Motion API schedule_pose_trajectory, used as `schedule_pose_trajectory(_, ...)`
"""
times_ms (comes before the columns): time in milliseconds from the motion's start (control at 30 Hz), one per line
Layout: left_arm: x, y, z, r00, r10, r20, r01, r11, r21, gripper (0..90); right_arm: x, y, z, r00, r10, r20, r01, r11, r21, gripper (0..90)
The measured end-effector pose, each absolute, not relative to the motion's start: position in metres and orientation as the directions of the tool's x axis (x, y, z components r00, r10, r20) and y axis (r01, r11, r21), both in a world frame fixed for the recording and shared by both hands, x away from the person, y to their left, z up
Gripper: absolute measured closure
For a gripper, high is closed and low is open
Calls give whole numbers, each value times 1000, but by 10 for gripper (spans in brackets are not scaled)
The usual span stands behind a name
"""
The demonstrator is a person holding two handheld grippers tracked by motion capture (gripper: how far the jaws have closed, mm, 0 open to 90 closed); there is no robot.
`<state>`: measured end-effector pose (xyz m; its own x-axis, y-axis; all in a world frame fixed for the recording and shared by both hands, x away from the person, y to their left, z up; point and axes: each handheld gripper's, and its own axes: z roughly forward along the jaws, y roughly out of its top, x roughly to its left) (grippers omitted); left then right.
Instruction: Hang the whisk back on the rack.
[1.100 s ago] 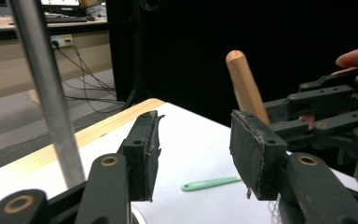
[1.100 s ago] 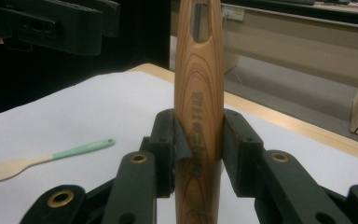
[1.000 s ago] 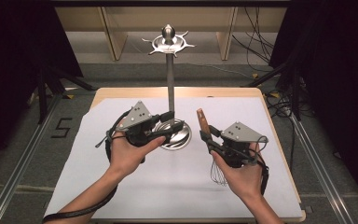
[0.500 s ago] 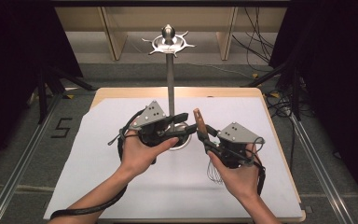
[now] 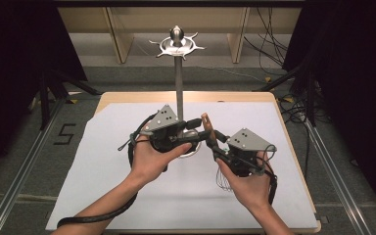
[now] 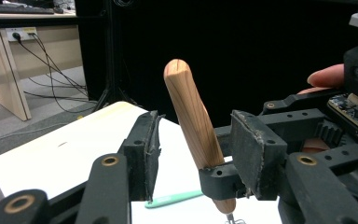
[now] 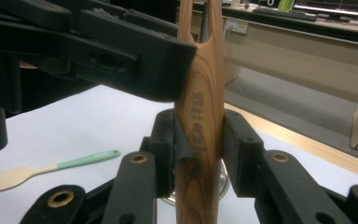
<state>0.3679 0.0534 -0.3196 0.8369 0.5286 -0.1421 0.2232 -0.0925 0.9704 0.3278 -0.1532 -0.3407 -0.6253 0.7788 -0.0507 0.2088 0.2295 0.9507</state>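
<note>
In the high view the whisk's wire loops (image 5: 221, 177) are mostly hidden behind the right hand and gripper, and the hands cover much of the stand's round base. The left gripper view cuts the handle off at the bottom edge, where only a hint of wire shows.

The whisk has a smooth, rounded handle of light wood (image 6: 193, 126) with clear grain and a dark printed mark along it, too blurred to read.

The left gripper (image 5: 199, 131) has its fingers (image 6: 142, 156) on either side of the handle's upper part with gaps showing; they have just been closing a little but are not yet pressing on the wood. The metal stand (image 5: 178, 78) rises just behind it from the white-covered tabletop (image 5: 103, 161). The right gripper (image 5: 214, 145) clamps the handle lower down, both pads tight against the wood, holding the whisk nearly upright above the tabletop. A green-handled spatula (image 7: 42, 169) lies flat on the cloth beyond.
</note>
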Motion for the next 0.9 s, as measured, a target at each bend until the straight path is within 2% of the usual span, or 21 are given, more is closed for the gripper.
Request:
schedule_pose_trajectory(233, 370, 50, -322, 840, 520, -153, 236, -98, 967, 568, 327, -151, -341, -623, 780, -54, 199, 225, 954, 683)
schedule_pose_trajectory(533, 369, 49, -315, 855, 497, -150, 223, -90, 971, 702, 325, -148, -337, -623, 780, -63, 181, 222, 958, 681)
schedule_pose_trajectory(567, 367, 48, -313, 859, 497, -121, 199, -106, 974, 728, 325, -148, -335, -631, 773, -69, 181, 233, 955, 680)
schedule_pose_trajectory(633, 366, 47, -312, 862, 499, -92, 177, -125, 976, 730, 325, -147, -334, -629, 774, -77, 176, 239, 955, 678)
schedule_pose_trajectory(767, 368, 49, -309, 863, 497, -89, 173, -125, 977, 733, 325, -148, -332, -631, 769, -104, 158, 258, 953, 653)
schedule_pose_trajectory(900, 375, 56, -303, 857, 510, -68, 156, -133, 979, 733, 323, -150, -334, -625, 776, -85, 189, 257, 948, 600)
